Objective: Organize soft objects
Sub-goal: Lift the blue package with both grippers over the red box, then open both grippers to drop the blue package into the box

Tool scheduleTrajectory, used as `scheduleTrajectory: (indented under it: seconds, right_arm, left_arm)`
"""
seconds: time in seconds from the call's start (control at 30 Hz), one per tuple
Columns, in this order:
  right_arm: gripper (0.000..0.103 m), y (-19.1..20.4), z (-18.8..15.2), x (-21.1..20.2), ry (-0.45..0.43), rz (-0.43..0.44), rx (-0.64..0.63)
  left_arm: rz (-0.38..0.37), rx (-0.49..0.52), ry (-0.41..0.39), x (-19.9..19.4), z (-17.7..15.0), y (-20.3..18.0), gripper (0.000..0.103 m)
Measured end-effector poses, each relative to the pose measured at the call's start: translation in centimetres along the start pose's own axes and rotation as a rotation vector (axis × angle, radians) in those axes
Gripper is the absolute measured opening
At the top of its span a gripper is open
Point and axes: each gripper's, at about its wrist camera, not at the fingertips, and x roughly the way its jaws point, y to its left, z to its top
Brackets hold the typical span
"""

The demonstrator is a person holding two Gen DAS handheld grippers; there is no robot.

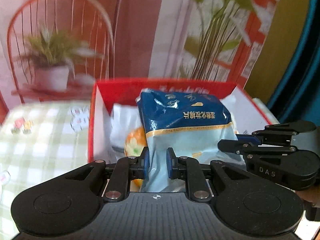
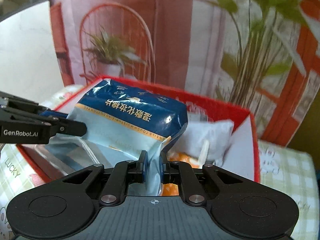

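Pinching the blue pack (image 1: 180, 118) from both ends, left gripper (image 1: 157, 163) and right gripper (image 2: 153, 165) fingers were nearly shut on its film, over the red box (image 1: 164, 86).

Left hand-held gripper (image 1: 157, 163) clamped tight, angled downward; right hand-held gripper (image 2: 153, 167) alongside it, clamped tight too, same downward tilt.

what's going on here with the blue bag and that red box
A person is working two handheld grippers, and both are clamped on the same soft blue pack. The left gripper pinches its pale lower edge, and the right gripper pinches that edge at another spot. The pack hangs over the open red box, which already holds a white pouch and something orange. The box sits on a green checked cloth. The pack is not yet let go.
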Motion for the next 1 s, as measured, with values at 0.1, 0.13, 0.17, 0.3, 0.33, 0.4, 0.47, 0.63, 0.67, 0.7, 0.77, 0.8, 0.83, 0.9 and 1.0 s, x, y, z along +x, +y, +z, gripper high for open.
scheduleTrajectory:
  seconds: [0.1, 0.13, 0.17, 0.3, 0.33, 0.4, 0.47, 0.63, 0.67, 0.7, 0.77, 0.8, 0.83, 0.9, 1.0]
  right_arm:
    - [0.011, -0.8, -0.2, 1.0, 0.042, 0.004, 0.062]
    - [0.010, -1.1, -0.3, 1.3, 0.051, 0.004, 0.081]
    - [0.010, -1.3, -0.5, 1.5, 0.061, 0.005, 0.098]
    - [0.009, -1.9, -0.9, 2.3, 0.127, -0.004, 0.135]
    - [0.009, -2.2, -0.9, 2.5, 0.141, -0.002, 0.151]
    - [0.009, -2.5, -1.0, 2.6, 0.163, 0.002, 0.174]
    - [0.009, -2.6, -1.0, 2.9, 0.197, 0.007, 0.182]
    - [0.009, -2.4, -1.5, 3.5, 0.261, 0.011, 0.200]
    - [0.009, -2.4, -1.4, 3.5, 0.263, 0.009, 0.199]
    - [0.009, -2.3, -1.4, 3.4, 0.265, 0.006, 0.196]
    - [0.010, -2.2, -1.3, 3.2, 0.268, -0.007, 0.184]
    - [0.010, -2.2, -1.2, 3.0, 0.266, -0.015, 0.180]
    - [0.012, -2.2, -1.2, 2.9, 0.262, -0.023, 0.179]
    - [0.017, -2.4, -1.1, 2.4, 0.247, -0.035, 0.183]
    - [0.025, -2.7, -0.9, 1.4, 0.210, -0.029, 0.189]
  left_arm:
    - [-0.018, -0.014, 0.052, 1.4, -0.4, 0.5, 0.019]
    - [-0.020, 0.000, 0.071, 1.8, -0.5, 0.4, 0.019]
    - [-0.024, 0.014, 0.094, 2.2, -0.6, 0.2, 0.019]
    - [-0.048, 0.034, 0.173, 3.9, -0.7, 0.1, 0.019]
    - [-0.054, 0.026, 0.185, 4.1, -0.7, 0.2, 0.019]
    - [-0.060, 0.018, 0.199, 4.4, -0.8, 0.5, 0.019]
    - [-0.060, 0.023, 0.206, 4.5, -0.8, 0.5, 0.019]
    - [-0.059, 0.032, 0.201, 4.4, -0.6, 0.2, 0.019]
    - [-0.062, 0.035, 0.198, 4.3, -0.6, 0.2, 0.020]
    - [-0.064, 0.037, 0.192, 4.0, -0.6, 0.1, 0.020]
    - [-0.058, 0.044, 0.183, 3.7, -0.5, -0.2, 0.022]
    - [-0.057, 0.048, 0.178, 3.4, -0.4, -0.3, 0.028]
    - [-0.057, 0.055, 0.171, 3.1, -0.3, -0.4, 0.038]
    - [-0.045, 0.070, 0.156, 2.4, -0.4, -0.8, 0.054]
    - [-0.030, 0.091, 0.131, 1.3, -0.4, -1.5, 0.064]
